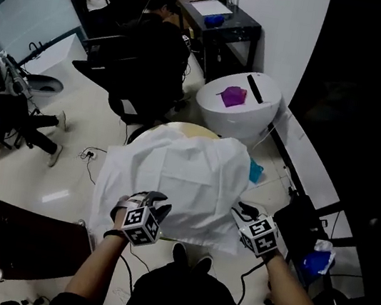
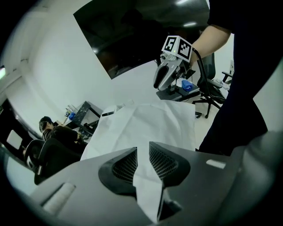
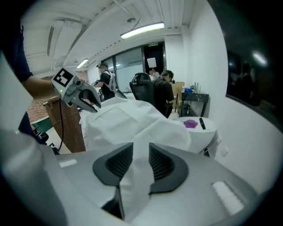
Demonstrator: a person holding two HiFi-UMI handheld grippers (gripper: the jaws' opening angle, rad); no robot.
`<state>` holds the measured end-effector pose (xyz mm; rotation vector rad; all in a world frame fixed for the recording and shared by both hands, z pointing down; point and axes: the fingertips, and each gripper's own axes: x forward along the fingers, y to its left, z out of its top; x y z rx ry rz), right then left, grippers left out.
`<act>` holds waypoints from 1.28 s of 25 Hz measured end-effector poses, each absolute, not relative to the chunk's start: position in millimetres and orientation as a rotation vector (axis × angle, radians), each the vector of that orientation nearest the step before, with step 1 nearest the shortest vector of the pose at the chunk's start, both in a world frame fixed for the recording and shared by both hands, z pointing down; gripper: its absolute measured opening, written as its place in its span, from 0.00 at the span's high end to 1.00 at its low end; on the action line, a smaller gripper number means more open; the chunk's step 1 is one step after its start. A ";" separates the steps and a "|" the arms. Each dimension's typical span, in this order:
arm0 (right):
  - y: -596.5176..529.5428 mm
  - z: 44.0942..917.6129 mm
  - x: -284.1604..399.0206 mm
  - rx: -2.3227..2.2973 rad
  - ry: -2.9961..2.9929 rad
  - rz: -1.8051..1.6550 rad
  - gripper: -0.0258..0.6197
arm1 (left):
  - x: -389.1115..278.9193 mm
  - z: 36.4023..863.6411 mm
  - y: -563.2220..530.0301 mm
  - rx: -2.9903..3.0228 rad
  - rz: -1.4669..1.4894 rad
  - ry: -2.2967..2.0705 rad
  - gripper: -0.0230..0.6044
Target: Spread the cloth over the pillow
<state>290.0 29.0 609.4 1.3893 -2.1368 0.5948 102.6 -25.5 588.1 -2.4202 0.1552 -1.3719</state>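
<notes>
White cloth [image 1: 173,170] already lies over the pillow [image 1: 193,128] in front of the person. Only a cream strip of pillow shows at the 12 o'clock edge. Left gripper [image 2: 142,152] is clamped on the near hem, approx. 7 o'clock. Right gripper [image 3: 140,151], at 5 o'clock, has its jaws apart w/ the cloth loose between them. Task looks nearly done, I think. Left to do: let go of the left corner & maybe smooth the creases.

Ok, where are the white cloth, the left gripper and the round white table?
white cloth [image 1: 187,173], head view, middle of the sheet.
left gripper [image 3: 96,107], right gripper view, between its fingertips.
round white table [image 1: 224,123], head view, bare front wall.
</notes>
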 end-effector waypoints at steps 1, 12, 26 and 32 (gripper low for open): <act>28.2 595.8 292.4 1.407 -2.153 0.565 0.77 | 97.8 582.6 -26.5 -2.426 -1.364 0.188 0.85; -0.5 482.6 217.7 1.301 -2.378 0.237 0.77 | -49.4 549.6 -64.2 -2.437 -1.431 0.675 0.85; -42.0 471.8 49.3 1.071 -2.429 0.115 0.77 | -208.5 601.5 -99.6 -2.664 -1.486 0.945 0.77; -66.0 483.1 -12.3 1.063 -2.398 0.156 0.77 | -213.3 633.5 -119.5 -2.789 -1.454 0.762 0.77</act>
